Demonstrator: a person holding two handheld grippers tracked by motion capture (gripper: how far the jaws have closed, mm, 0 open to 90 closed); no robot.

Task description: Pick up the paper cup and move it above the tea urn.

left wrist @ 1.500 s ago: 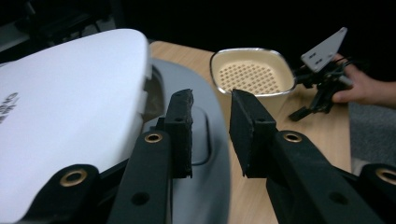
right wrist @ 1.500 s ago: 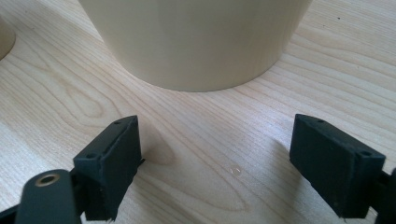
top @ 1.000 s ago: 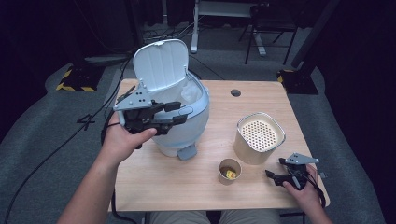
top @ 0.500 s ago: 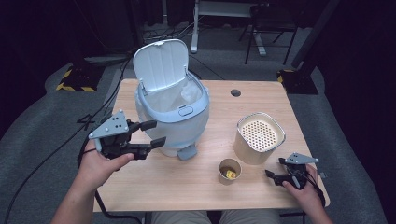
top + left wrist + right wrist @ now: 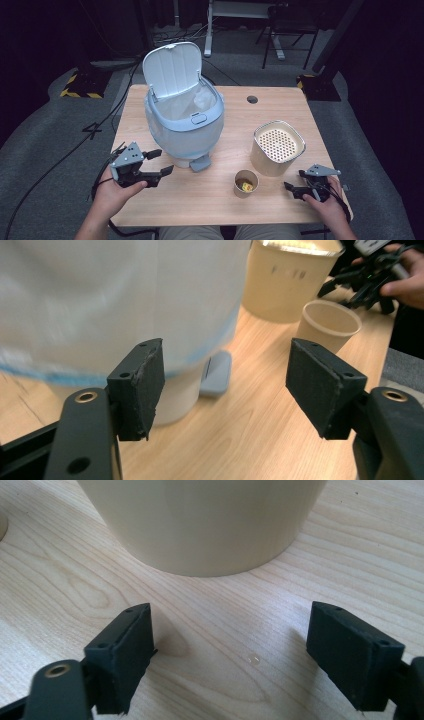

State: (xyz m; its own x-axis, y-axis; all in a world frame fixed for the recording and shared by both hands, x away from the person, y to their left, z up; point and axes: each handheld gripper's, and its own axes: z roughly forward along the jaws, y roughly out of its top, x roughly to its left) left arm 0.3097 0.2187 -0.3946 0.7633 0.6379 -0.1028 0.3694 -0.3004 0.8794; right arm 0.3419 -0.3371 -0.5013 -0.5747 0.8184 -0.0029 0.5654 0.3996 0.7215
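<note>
The pads of our left gripper (image 5: 164, 161) stood wide apart with nothing between them; they had just been opening. It sat at the lower left of the high view, its jaws pointing at the foot of the pale blue plastic pedal bin (image 5: 185, 130), whose lid stood up at the upper centre. The jaws of our right gripper (image 5: 295, 180), at the lower right, had just been closing a little, yet were apart and empty over the light wooden table (image 5: 200, 200).

The small tan paper cup (image 5: 245, 192) stood at lower centre, just beside the beige round canister with the perforated top (image 5: 265, 160). We judged the cup the next thing to take. We should have closed squarely on its wall, gently, kept it upright, and steered clear of the canister.
</note>
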